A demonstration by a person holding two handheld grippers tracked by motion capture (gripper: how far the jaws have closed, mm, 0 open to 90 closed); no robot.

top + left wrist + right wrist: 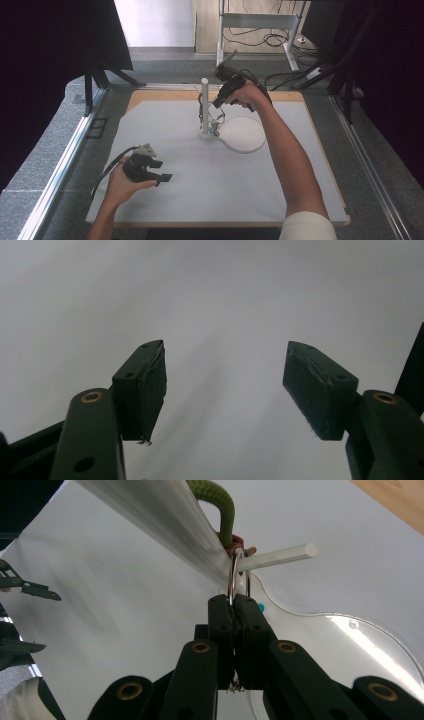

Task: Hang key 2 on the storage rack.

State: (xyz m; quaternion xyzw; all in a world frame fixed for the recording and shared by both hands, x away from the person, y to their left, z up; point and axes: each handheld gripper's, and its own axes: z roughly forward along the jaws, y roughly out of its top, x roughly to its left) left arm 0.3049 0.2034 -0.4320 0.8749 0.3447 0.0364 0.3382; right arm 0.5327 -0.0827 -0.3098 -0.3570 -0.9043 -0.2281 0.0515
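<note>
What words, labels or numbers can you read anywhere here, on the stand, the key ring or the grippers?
None can be read: no lettering shows on the white stand, the metal key ring shut in the right gripper, the green cord, the open left gripper or the white table sheet.

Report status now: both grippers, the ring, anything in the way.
Right gripper shut on metal ring at the white post. Left gripper open, empty, over the mat. Green cord looped beside the ring.

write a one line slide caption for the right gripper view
Right gripper shut on a metal ring hanging from a green cord beside the white post.
</note>
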